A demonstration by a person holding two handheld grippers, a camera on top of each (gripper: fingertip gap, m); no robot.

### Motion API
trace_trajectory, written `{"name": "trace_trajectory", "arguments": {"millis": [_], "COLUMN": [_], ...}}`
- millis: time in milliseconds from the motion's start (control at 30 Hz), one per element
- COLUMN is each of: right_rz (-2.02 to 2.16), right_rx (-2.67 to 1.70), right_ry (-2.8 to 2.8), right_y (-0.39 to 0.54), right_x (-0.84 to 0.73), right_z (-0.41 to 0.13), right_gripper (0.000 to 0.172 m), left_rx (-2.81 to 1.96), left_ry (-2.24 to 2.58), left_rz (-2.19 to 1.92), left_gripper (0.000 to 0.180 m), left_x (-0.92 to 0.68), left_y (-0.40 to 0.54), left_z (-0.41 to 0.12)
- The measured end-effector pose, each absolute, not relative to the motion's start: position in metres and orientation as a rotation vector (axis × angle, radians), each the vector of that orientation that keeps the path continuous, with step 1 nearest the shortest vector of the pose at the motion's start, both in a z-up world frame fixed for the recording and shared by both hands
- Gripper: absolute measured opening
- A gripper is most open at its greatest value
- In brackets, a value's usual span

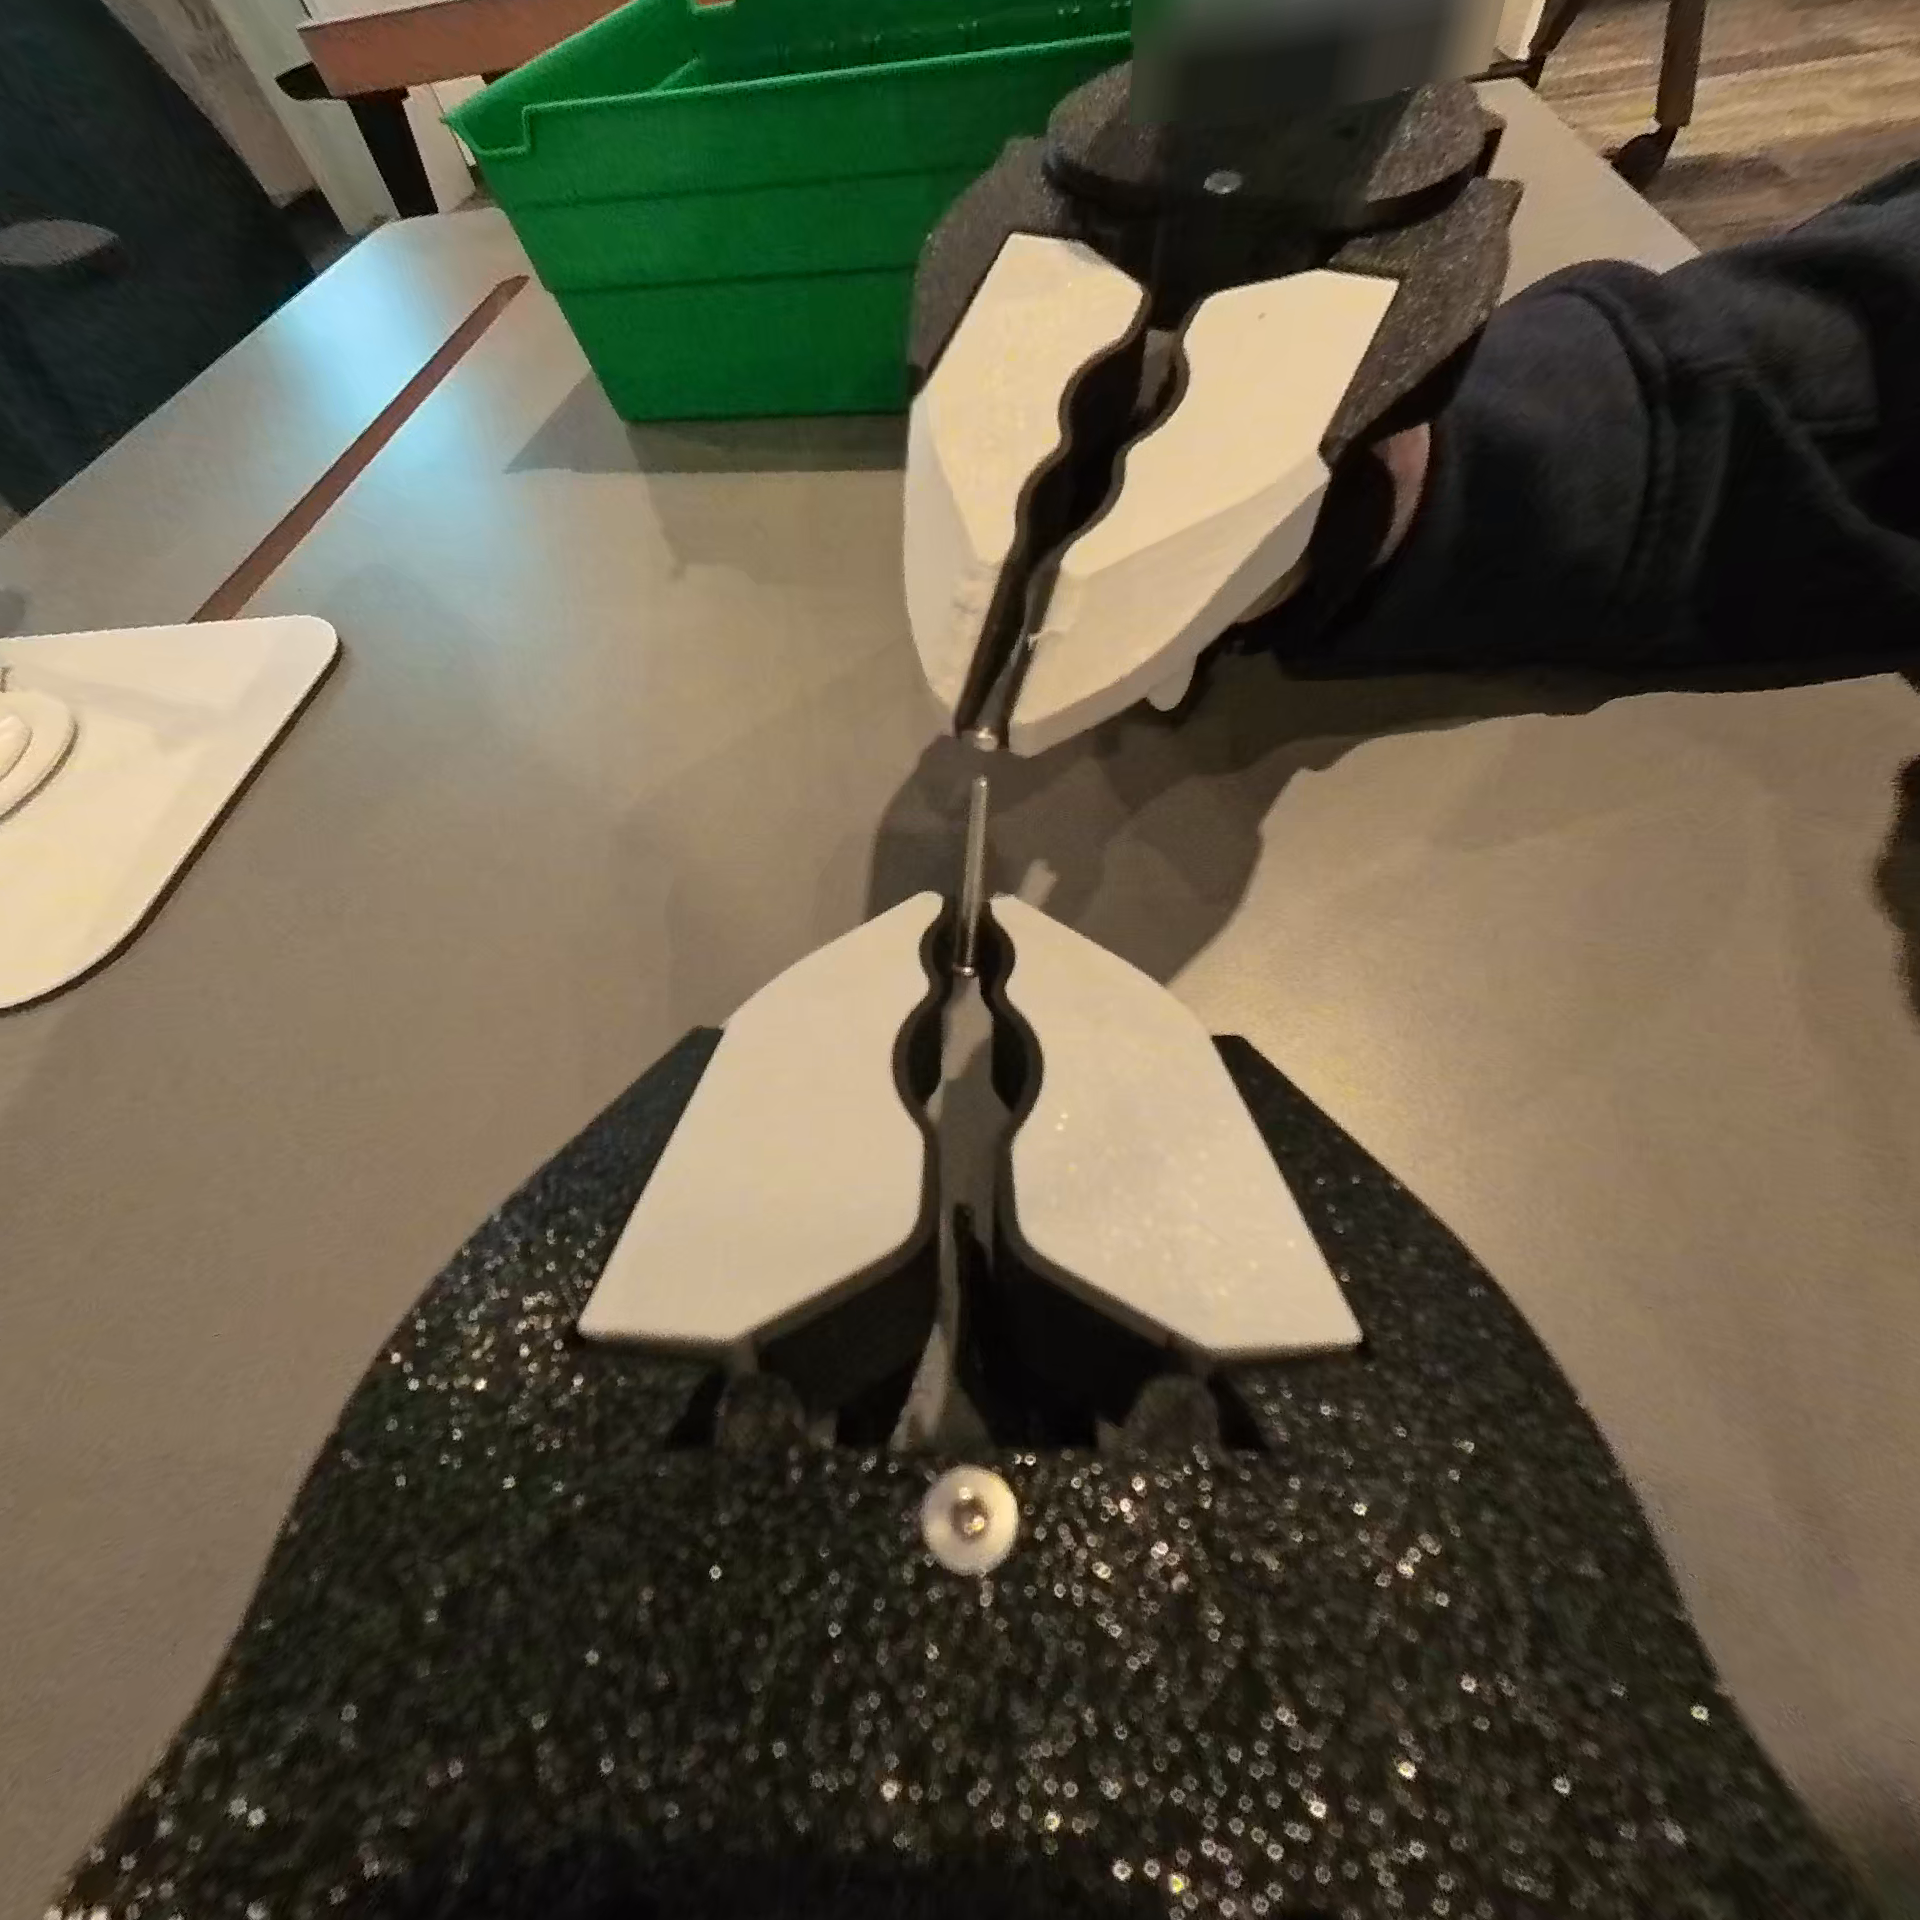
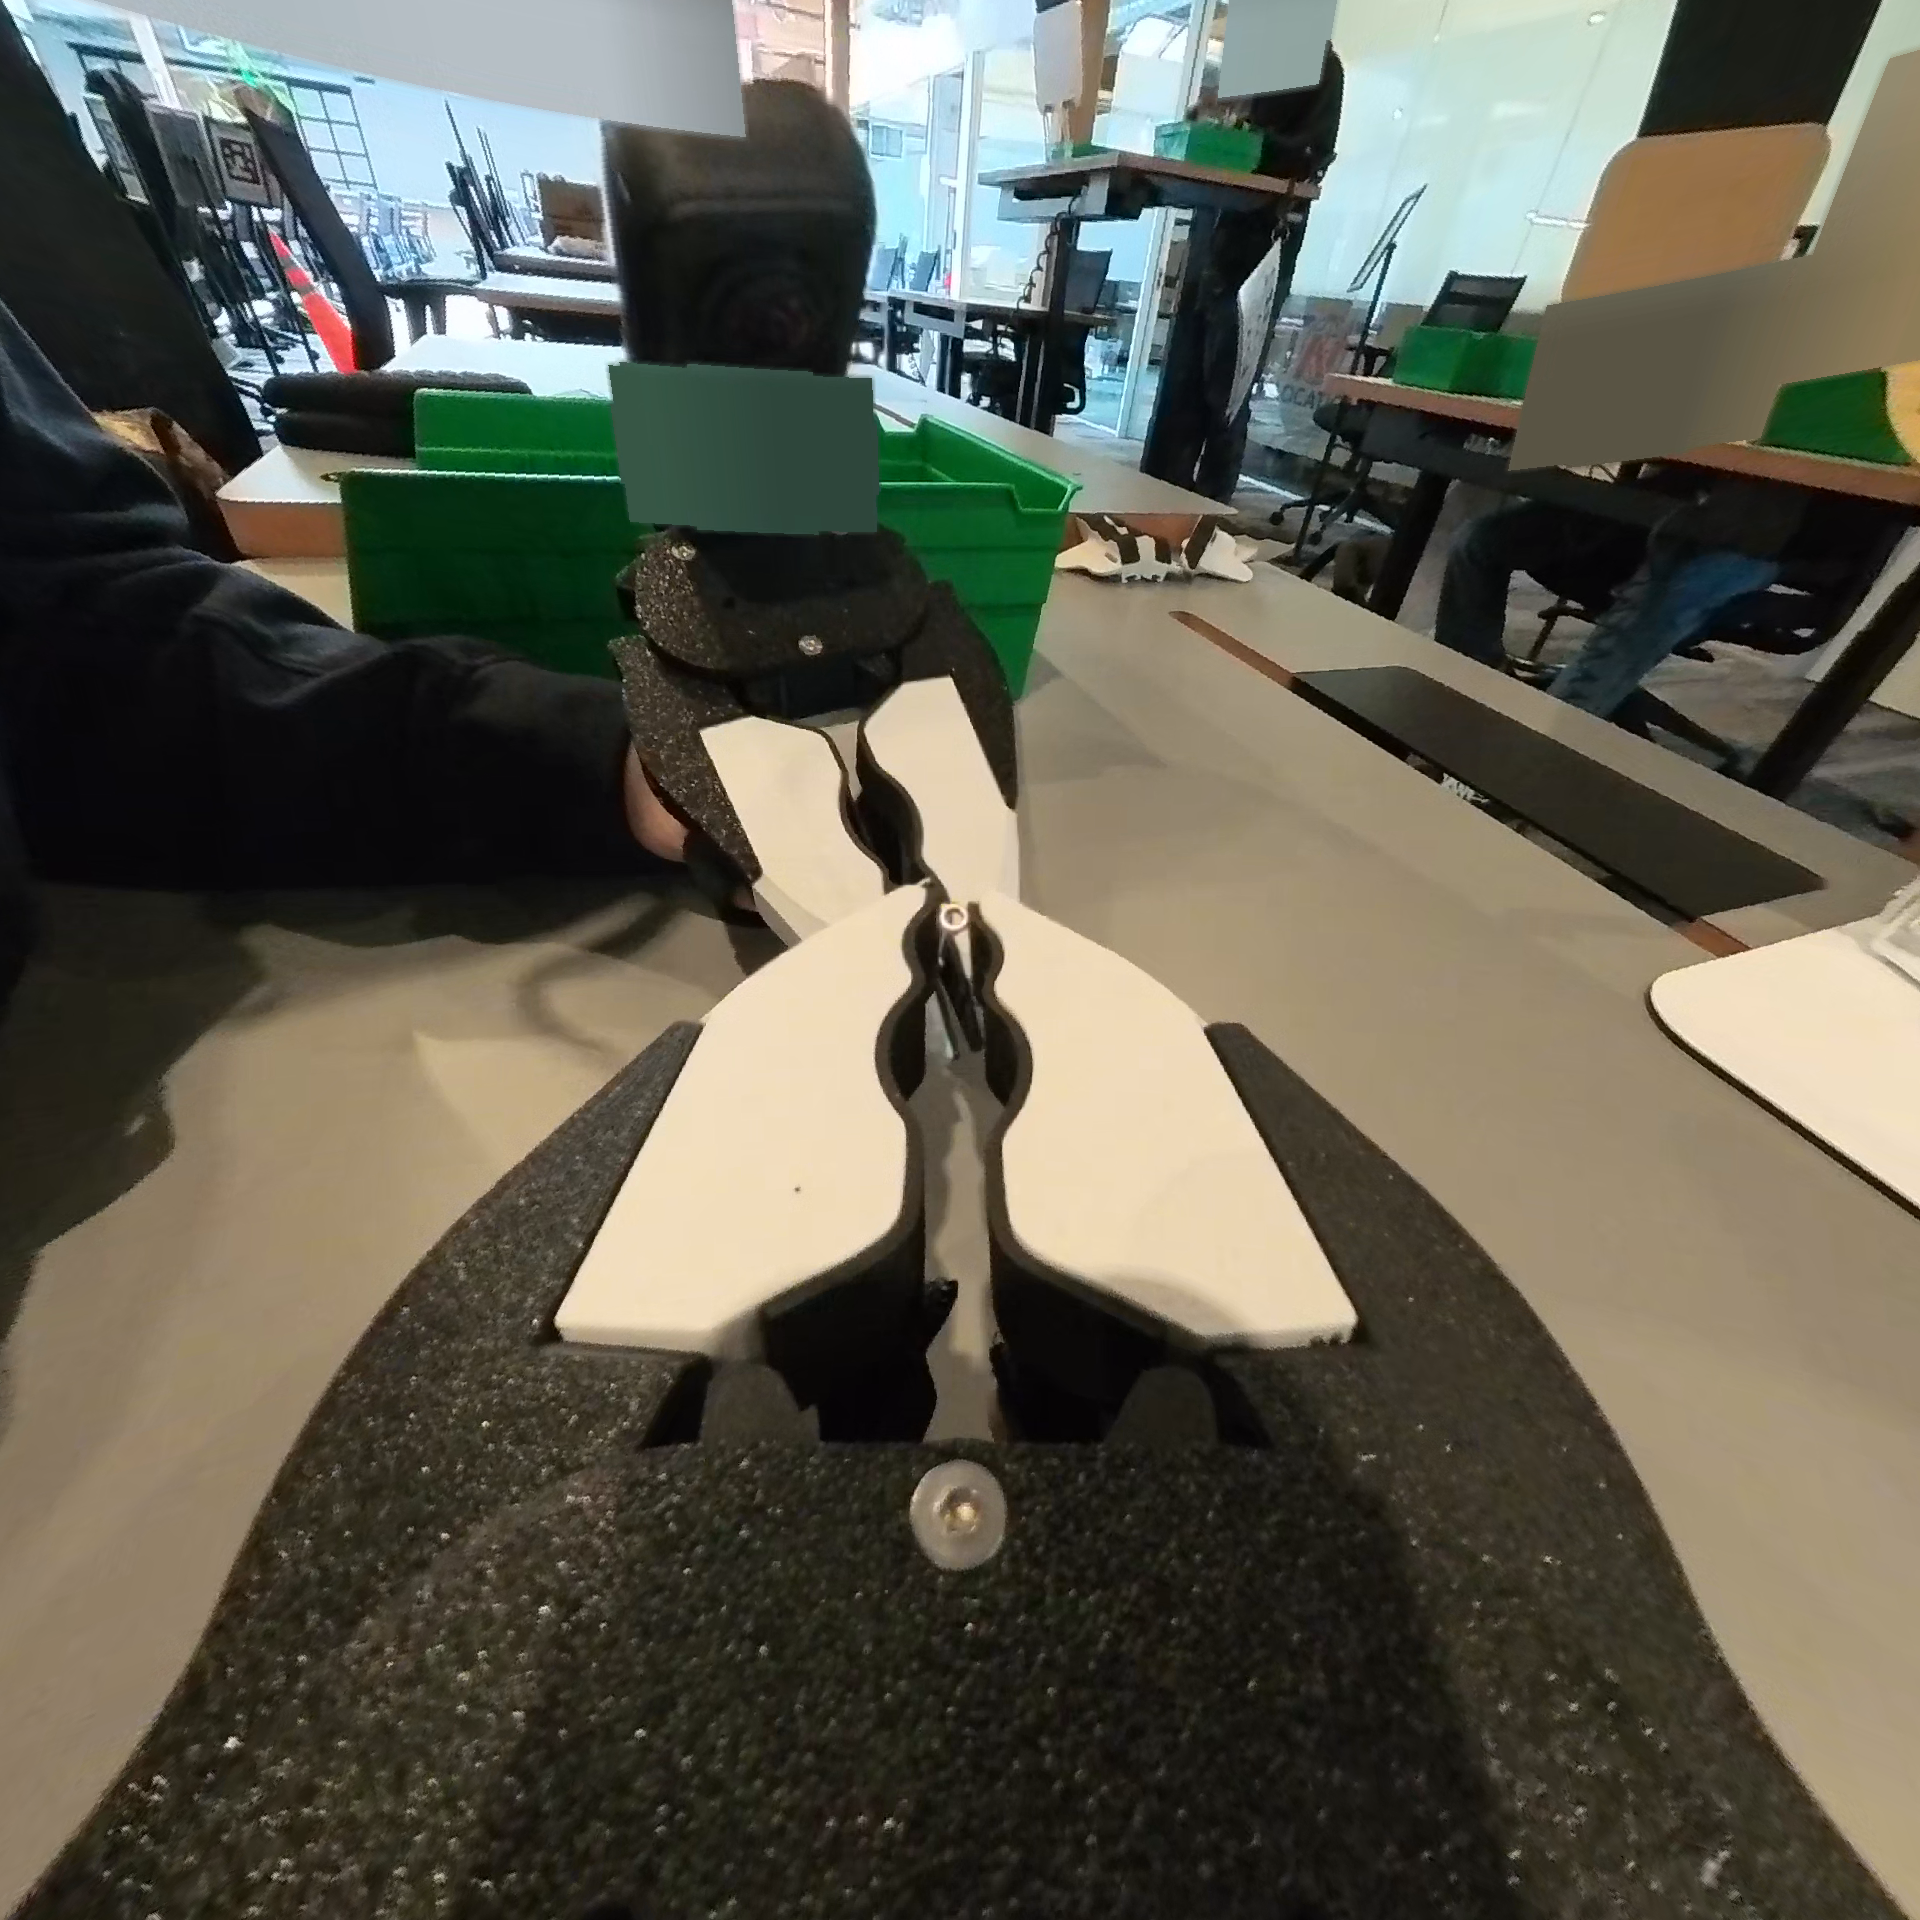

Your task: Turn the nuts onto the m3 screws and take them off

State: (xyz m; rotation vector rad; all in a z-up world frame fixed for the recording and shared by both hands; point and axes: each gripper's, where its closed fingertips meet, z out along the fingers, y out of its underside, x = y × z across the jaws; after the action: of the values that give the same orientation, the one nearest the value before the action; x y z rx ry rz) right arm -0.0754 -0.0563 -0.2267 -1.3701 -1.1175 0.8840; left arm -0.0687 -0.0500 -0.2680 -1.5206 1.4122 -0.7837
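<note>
Holding screw [image 1: 977,873] in my left hand-held gripper [image 1: 968,909], tip at 12 o'clock, just short of nut [image 2: 952,915] pinched in right hand-held gripper [image 2: 954,914]. Risk: misaligned axes, cross-threading or nut dropping onto counter [image 1: 416,935].

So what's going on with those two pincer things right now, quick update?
Left hand-held gripper shut on screw. Right hand-held gripper shut on nut. Screw tip just short of nut, nothing between them.
</note>
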Motion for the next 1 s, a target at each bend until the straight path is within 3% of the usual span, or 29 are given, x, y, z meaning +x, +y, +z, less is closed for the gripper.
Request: {"name": "trace_trajectory", "arguments": {"millis": [1000], "right_rz": [0.823], "right_rx": [-1.42], "right_ry": [-1.216], "right_y": [-0.06], "right_x": [-0.076], "right_z": [-0.24], "right_gripper": [0.005], "left_rx": [-1.537], "left_ry": [1.483], "left_rz": [-0.72], "left_gripper": [0.003], "left_x": [-0.064], "left_y": [-0.053], "left_z": [-0.278]}}
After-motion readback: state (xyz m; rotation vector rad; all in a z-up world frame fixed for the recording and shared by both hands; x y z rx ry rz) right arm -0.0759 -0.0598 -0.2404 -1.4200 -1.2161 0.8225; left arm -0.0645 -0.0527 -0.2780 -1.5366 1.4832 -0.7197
